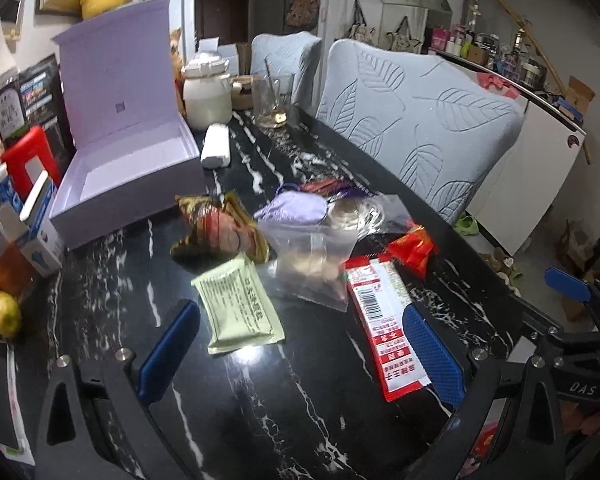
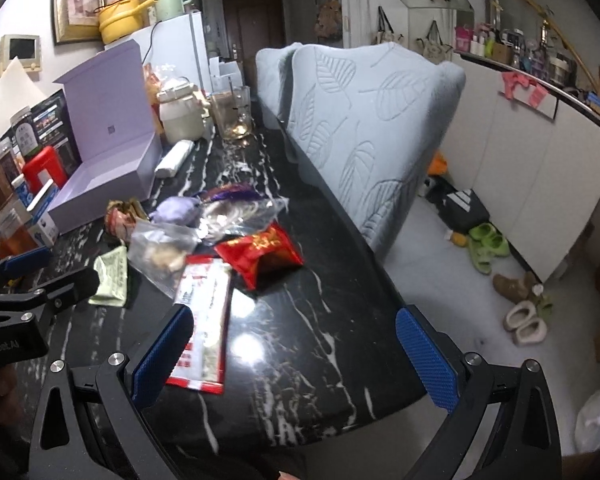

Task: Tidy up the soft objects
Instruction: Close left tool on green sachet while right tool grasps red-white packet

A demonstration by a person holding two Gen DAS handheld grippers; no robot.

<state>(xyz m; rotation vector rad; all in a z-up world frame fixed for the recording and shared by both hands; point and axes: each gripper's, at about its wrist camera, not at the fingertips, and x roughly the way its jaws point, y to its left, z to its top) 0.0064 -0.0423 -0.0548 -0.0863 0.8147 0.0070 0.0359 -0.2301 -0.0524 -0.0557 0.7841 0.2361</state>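
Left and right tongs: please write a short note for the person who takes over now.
Left tongs: open, empty, low over the black marble table, near the pale green packet.
Right tongs: open, empty, its left finger over the red-white packet.
Soft items lie in one pile: clear bag, lilac mask, red pouch, brown snack pack.
Lilac box: open, looks empty.
Done: nothing packed yet. Left: every packet, probably into the box.
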